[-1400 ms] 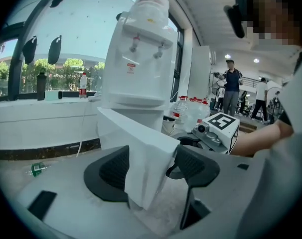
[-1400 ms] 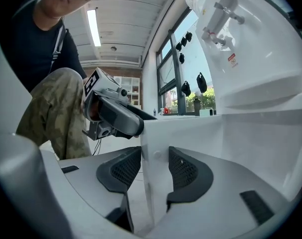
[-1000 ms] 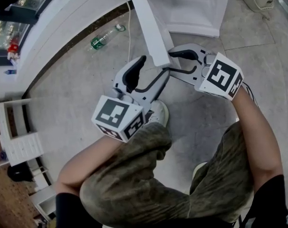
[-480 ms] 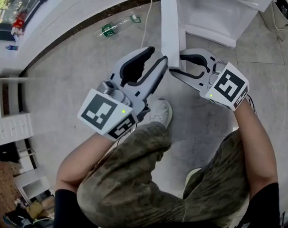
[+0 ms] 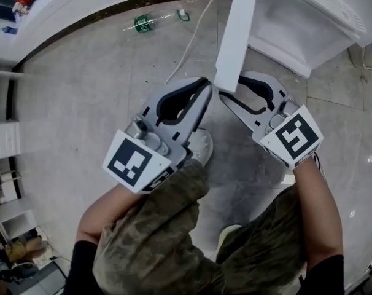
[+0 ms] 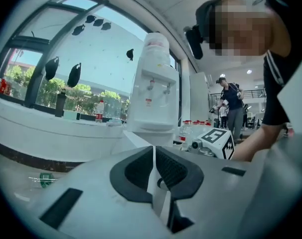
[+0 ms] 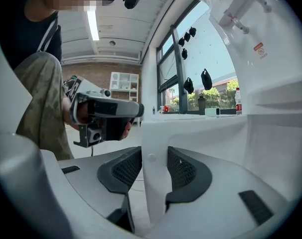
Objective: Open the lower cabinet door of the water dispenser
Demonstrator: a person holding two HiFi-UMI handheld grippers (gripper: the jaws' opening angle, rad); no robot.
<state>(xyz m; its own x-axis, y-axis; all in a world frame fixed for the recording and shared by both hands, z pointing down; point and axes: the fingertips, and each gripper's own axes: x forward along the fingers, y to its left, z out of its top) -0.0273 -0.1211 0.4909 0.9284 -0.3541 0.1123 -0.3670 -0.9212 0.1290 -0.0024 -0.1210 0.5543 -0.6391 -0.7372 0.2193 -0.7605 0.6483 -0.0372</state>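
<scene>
The water dispenser (image 5: 302,17) stands on the floor (image 5: 100,85), its lower cabinet door (image 5: 236,35) open and angled toward me. My right gripper (image 5: 231,86) has its jaws clamped on the door's free edge, one pad on each face. My left gripper (image 5: 204,86) sits just beside that edge, its jaws just closed, together and empty. A bottle (image 5: 143,22) lies beyond.

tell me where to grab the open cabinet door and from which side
Grip the cabinet door by its free vertical edge, coming level from the front, jaws astride the thin panel: it stands swung out edge-on, as the right gripper clamps it.
</scene>
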